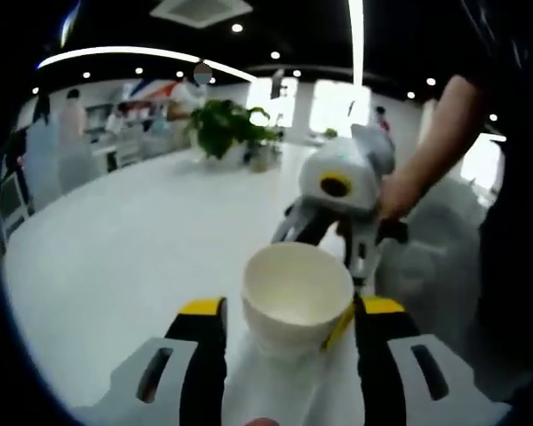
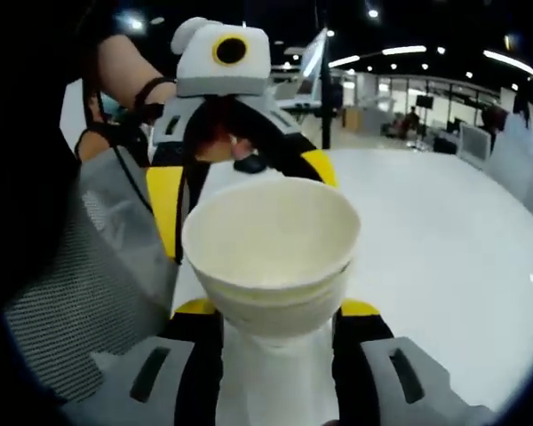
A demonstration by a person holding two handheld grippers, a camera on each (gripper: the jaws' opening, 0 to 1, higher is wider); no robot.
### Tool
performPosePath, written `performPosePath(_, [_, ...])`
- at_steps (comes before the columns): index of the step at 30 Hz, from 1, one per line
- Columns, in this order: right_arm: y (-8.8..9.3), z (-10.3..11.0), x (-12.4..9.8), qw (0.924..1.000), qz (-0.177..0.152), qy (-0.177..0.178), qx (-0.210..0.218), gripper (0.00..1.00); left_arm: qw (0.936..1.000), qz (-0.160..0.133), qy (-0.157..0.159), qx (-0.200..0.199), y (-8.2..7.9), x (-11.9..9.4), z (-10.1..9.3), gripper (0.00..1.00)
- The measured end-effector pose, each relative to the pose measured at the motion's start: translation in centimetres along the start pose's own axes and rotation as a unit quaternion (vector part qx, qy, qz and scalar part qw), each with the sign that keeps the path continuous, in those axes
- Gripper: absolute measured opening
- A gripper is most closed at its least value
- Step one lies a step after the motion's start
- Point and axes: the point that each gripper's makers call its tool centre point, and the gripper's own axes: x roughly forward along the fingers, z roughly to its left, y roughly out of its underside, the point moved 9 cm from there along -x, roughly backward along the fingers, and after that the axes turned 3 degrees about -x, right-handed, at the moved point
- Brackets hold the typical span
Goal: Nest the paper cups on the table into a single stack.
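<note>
A bright, open hall with white floor, dark ceiling and strip lights lies behind both views; a potted plant [image 1: 224, 127] stands far back in the left gripper view, and blurred people stand along the far wall.

In the right gripper view a stack of paper cups [image 2: 271, 257] rises between the yellow-tipped jaws of the right claw [image 2: 271, 311], mouth toward the camera. At least two rims show, one just under the other, so the cups are nested. The jaws stand narrow, pressed against the stack's sides, holding it off any surface. Just behind the stack the left claw [image 2: 240, 177] faces the camera, a person's hand [image 2: 115, 98] with a dark wrist strap gripping it.

In the left gripper view a single paper cup [image 1: 297, 297] sits between the jaws of the left claw [image 1: 289, 315], tilted with its open mouth up and toward the camera. The right-hand jaw touches the cup's wall; whether the other jaw touches it I cannot tell. Beyond it the right claw [image 1: 329, 226] points in from the right, held by a bare forearm [image 1: 431, 142].

No worktop can be made out under the cups.
</note>
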Motion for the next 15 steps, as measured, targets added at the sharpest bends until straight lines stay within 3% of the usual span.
performPosePath(6, [0.11,-0.01,-0.03,1.0000,-0.007,0.004,0.001,0.41,1.0000,-0.004,0.005,0.003,-0.14,0.18,0.07,0.47])
performPosePath(15, [-0.05,-0.38,-0.64,0.9999,-0.010,0.006,0.003,0.40,0.9999,-0.009,0.010,0.001,-0.45,0.35,0.44,0.46])
